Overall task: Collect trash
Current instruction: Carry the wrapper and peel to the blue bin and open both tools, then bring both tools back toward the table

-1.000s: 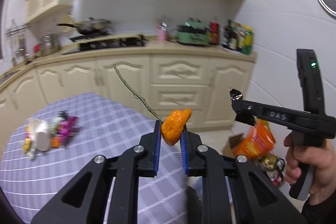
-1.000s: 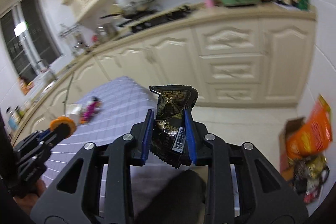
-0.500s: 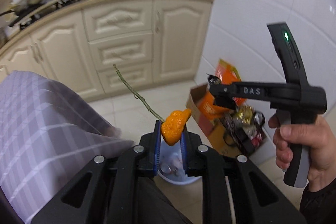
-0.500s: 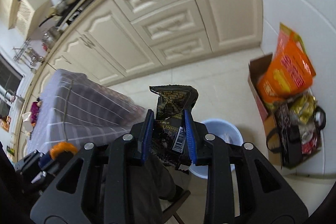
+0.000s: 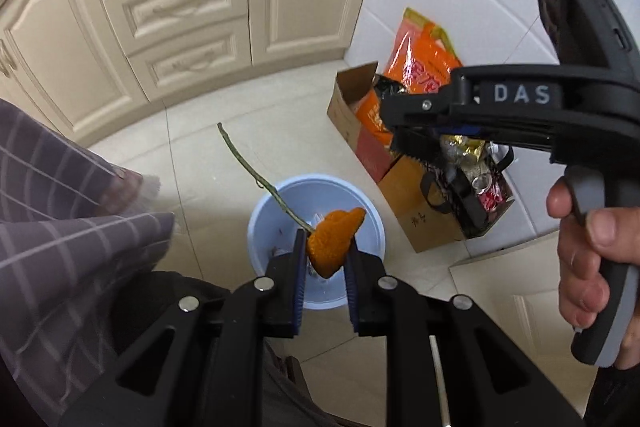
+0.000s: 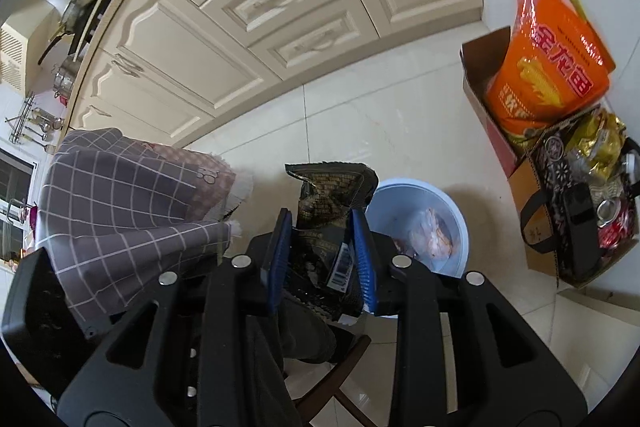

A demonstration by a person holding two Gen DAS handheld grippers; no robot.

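Peel (image 5: 334,242) and wrapper (image 6: 328,223) are the two bits of trash we carry, one in each gripper. Going from left to right, we first pass the checked tablecloth (image 5: 60,227) hanging at the table's edge, then our left gripper (image 5: 323,259), its pads pinched on the orange peel, with a thin green stem (image 5: 256,175) running up and away to the left. The blue bin (image 5: 360,223) sits on the floor right under that peel in the left view, so we judge the left hand the better placed to drop first. The stem's long axis slants out past the bin's rim toward the cabinets, and we think it could catch the rim or tip outside if we let go too high.

Further right, our right gripper (image 6: 322,239) is clamped on the dark crinkled wrapper, which stands upright between the pads. In the right view the bin (image 6: 456,211) lies just right of the wrapper and beyond it, some clear plastic scrap already inside, so this hand seems to need a short shift right and forward. Rightmost, a cardboard box (image 6: 536,255) with an orange bag (image 6: 548,67) stands by the wall, well apart from the bin.
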